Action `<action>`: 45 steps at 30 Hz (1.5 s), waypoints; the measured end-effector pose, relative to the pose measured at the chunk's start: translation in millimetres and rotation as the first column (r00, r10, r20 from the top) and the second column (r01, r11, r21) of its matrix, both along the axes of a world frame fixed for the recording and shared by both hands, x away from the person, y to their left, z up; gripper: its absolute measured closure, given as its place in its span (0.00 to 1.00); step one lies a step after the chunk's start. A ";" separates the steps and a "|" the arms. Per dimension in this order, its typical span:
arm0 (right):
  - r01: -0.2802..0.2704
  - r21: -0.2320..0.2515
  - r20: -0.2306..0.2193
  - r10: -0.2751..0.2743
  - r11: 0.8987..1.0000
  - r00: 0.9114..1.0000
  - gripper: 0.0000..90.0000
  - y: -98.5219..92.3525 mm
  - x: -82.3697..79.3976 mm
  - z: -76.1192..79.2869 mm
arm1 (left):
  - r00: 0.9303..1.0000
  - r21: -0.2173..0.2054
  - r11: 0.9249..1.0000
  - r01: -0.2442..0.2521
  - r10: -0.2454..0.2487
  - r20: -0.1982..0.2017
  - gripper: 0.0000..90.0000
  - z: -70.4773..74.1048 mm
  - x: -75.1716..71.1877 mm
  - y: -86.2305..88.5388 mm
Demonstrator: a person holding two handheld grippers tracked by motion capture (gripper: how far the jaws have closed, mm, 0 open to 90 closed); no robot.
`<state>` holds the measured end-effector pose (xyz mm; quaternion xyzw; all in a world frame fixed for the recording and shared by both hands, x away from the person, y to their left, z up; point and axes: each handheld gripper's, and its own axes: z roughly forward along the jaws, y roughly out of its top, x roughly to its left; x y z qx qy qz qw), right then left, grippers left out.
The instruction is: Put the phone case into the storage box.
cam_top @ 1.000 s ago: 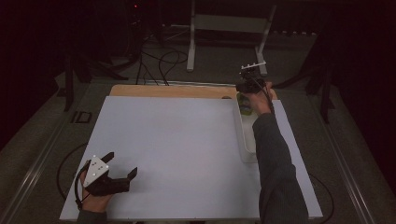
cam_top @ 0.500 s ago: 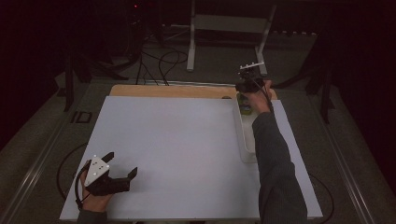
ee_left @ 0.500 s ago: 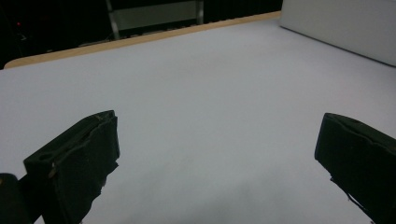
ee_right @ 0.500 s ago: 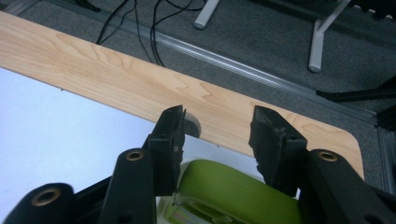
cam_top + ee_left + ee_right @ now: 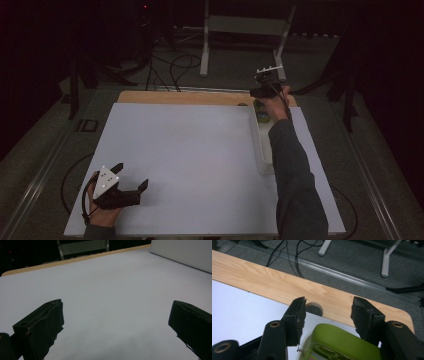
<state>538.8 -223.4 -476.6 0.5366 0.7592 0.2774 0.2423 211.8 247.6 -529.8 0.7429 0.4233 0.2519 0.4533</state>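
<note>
Right gripper (image 5: 327,312) over the tray's (image 5: 261,150) far end; jaws have just been opening, green item (image 5: 342,342) below, unpinched: release appears done. Left gripper (image 5: 131,190) spread, idle on table (image 5: 190,150).

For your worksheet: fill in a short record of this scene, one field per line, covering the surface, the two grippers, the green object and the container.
Surface: white sheet on a wooden table
Left gripper: near the sheet's front left corner, jaws wide apart, nothing between them
Right gripper: at the far right, above the green object, jaws just been opening, pads clear of it
Green object: lime plastic, lying below and between the right jaws; its kind cannot be told
Container: long clear tray along the sheet's right side; the green object is at its far end
</note>
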 end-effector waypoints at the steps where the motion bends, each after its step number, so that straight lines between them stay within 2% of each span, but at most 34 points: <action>1: -0.005 0.000 -0.004 0.005 1.000 1.000 0.48 -0.2 0.0 0.3 | 1.000 -0.001 1.000 0.000 0.000 0.000 0.00 0.0 0.0 0.0; 4: -0.021 0.028 -0.015 0.021 0.999 1.000 0.45 -0.4 0.0 1.5 | 1.000 0.000 1.000 0.001 -0.001 0.000 0.01 0.0 0.0 0.0; 9: -0.046 0.025 -0.013 0.047 0.999 0.999 0.43 3.0 0.3 1.1 | 1.000 -0.002 1.000 0.000 0.000 0.001 0.01 0.1 0.2 0.4; 11: -0.040 0.019 -0.017 0.040 0.999 0.999 0.42 2.0 1.2 0.9 | 1.000 -0.002 1.000 -0.002 0.002 0.001 0.01 0.3 0.0 1.0; 15: -0.035 0.043 -0.021 0.036 0.998 0.999 0.44 -2.4 2.0 1.8 | 1.000 -0.002 1.000 -0.002 0.002 0.000 0.01 0.0 0.4 1.6; 18: -0.037 0.021 -0.036 0.038 0.999 0.999 0.42 -1.7 2.1 2.4 | 1.000 -0.003 1.000 -0.002 0.002 0.002 0.01 0.0 0.4 1.2; 20: -0.032 0.033 -0.036 0.033 0.999 0.999 0.42 -3.1 2.4 3.5 | 1.000 -0.003 1.000 -0.002 0.002 0.000 0.01 -0.2 0.7 1.2; 27: -0.012 0.031 -0.022 0.012 0.999 1.000 0.40 -5.8 3.2 6.4 | 1.000 0.001 1.000 -0.002 0.002 0.000 0.01 -0.4 1.1 0.7; 31: 0.000 0.038 0.014 0.000 0.999 1.000 0.40 -6.3 2.2 10.5 | 1.000 0.000 1.000 -0.002 0.002 -0.001 0.01 -0.5 1.3 0.7; 37: 0.012 0.055 0.038 -0.014 0.998 0.999 0.40 -8.8 1.1 16.1 | 1.000 -0.002 1.000 -0.001 0.001 -0.002 0.01 -0.4 1.2 0.3; 45: 0.032 0.070 0.048 -0.035 0.997 0.998 0.37 -12.4 -0.4 18.6 | 1.000 -0.003 1.000 0.000 0.000 -0.002 0.01 -0.4 1.2 0.0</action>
